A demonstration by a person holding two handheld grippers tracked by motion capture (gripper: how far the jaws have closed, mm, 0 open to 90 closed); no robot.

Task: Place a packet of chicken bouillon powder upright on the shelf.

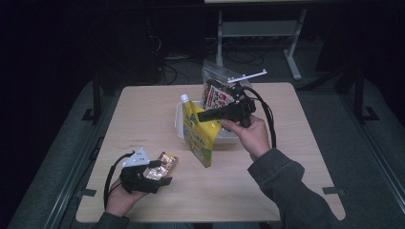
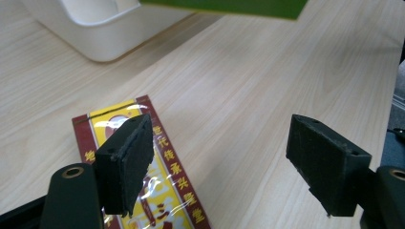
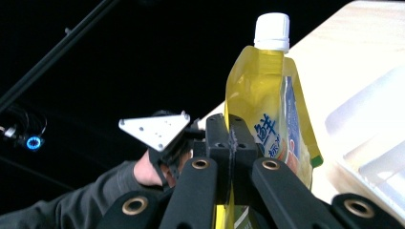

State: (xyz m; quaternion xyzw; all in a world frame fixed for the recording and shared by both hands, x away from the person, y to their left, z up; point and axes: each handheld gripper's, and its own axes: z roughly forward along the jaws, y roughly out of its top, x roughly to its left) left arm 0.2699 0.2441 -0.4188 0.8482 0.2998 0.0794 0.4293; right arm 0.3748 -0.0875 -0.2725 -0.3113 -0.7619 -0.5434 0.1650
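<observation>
The right gripper (image 1: 205, 116) is clenched on a yellow-green drink pouch (image 1: 197, 132), gripping its edge partway down — in the right gripper view the two black jaws meet flat against the pouch (image 3: 267, 109) with no gap between them. The pouch hangs upright with its white cap (image 3: 272, 31) on top, lifted above the table (image 1: 143, 109), its lower corner hanging in front of the white tub (image 1: 177, 125) that sits near the table's middle. The right hand (image 1: 250, 136) holds the gripper roughly level, pointing to the left of the high view. Behind the tub, a red-and-white snack bag (image 1: 217, 98) stands upright.

The left gripper (image 1: 165, 180) rests low near the front left of the table, its jaws spread wide and grasping nothing. A flat red-and-gold packet (image 2: 143, 181) lies on the wood under the jaws — one pad (image 2: 126, 164) stands over the packet's upper part, while the other pad (image 2: 327, 162) stands well apart over bare wood. In the high view the packet (image 1: 165, 164) lies just beside the gripper's tip, well apart from the tub.
</observation>
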